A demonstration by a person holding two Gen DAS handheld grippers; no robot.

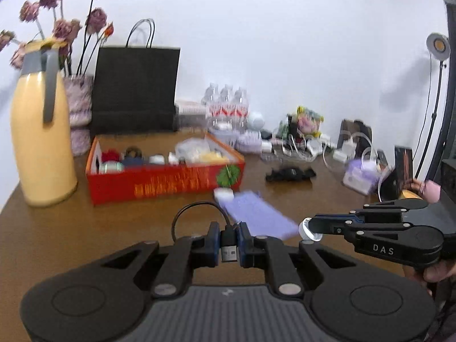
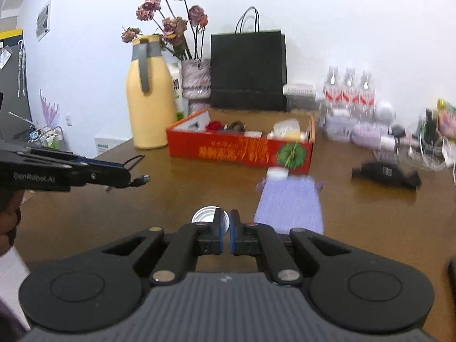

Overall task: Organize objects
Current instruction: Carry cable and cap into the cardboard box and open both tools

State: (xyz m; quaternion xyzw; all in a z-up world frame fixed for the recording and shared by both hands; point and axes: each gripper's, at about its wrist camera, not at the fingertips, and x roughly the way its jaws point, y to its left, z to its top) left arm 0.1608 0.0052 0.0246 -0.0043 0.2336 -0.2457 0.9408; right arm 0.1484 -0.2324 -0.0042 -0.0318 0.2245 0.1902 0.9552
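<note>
left gripper [image 1: 229,242] pinching black USB cable [image 1: 228,235] by its stiff plug, cord floppy | right gripper [image 2: 226,228] clamping light, slippery round cap [image 2: 209,216] by its rim | red box [image 2: 242,151] centre frame

Bright, motion-blurred, fisheye-warped edges

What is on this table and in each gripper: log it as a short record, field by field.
surface: brown wooden table
left gripper: shut on a black USB cable, its plug end between the pads
right gripper: shut on a small round white and silver piece; what it is cannot be told
red box: open-topped, holds mixed small items
purple pouch: flat on the table in front of the red box
yellow jug: upright, left of the red box
black bag: upright behind the red box
</note>
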